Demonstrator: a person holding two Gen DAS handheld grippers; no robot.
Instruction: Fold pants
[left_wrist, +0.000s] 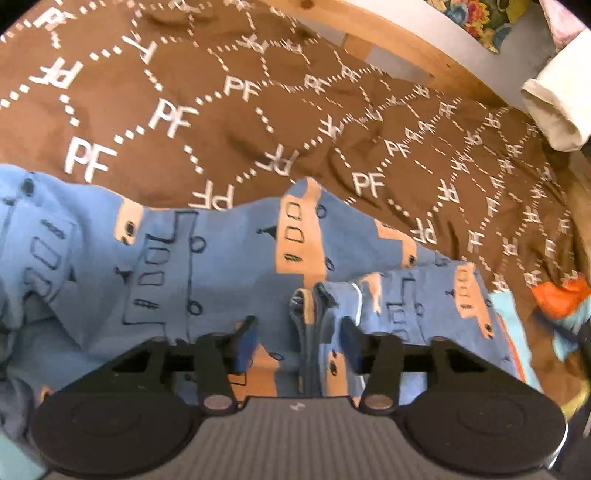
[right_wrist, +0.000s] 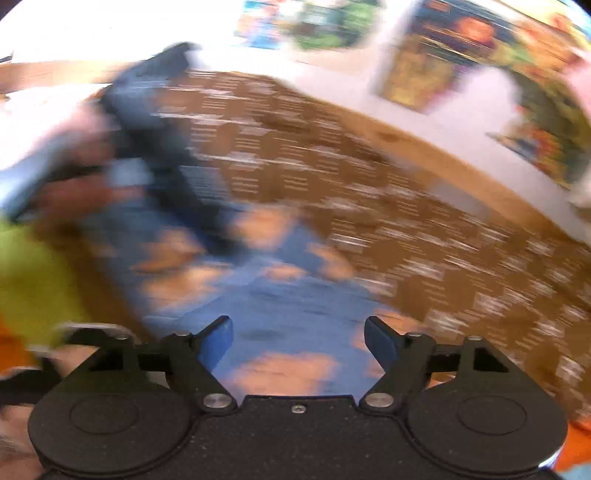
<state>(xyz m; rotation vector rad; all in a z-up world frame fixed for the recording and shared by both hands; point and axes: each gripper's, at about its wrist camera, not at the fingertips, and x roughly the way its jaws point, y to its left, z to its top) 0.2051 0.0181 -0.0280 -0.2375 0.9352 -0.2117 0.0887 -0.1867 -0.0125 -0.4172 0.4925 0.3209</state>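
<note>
Lying longways left to right on the brown bedspread (left_wrist: 229, 129), the blue pants (left_wrist: 207, 266) sit under the left gripper (left_wrist: 297, 341) and right gripper (right_wrist: 298, 338), both with jaws apart.

Brown PF-patterned bedspread (left_wrist: 221, 110), wooden bed frame (left_wrist: 424, 48), white wall (right_wrist: 110, 29).

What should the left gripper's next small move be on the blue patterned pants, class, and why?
Probably close the left gripper on the bunched fold of the pants. Its jaws stand apart on either side of that raised ridge of fabric, which lies on the brown bedspread, so a pinch looks ready. The right gripper is open and its view blurred.
</note>
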